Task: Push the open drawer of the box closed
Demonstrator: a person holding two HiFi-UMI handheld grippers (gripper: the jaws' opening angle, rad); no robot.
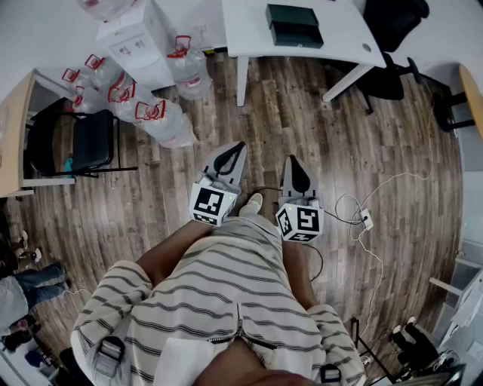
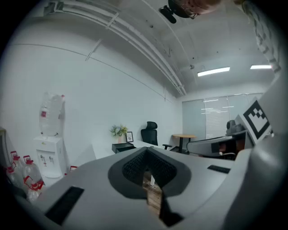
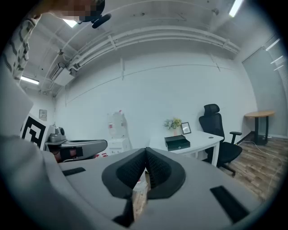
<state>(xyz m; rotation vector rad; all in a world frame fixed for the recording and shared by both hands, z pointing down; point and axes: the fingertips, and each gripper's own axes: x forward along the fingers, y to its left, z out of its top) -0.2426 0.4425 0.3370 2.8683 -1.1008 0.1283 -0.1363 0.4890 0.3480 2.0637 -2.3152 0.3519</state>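
Left gripper (image 1: 238, 149) beside right gripper (image 1: 292, 163), jaws together

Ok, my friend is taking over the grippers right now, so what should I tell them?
The left gripper is shut and empty, held low in front of the body.
The right gripper is shut and empty too, right beside it.
The black box sits on the white desk across the room, far from both grippers. Its drawer looks pulled out.
Done: nothing yet.
Left to do: walk to the desk and push the drawer in.
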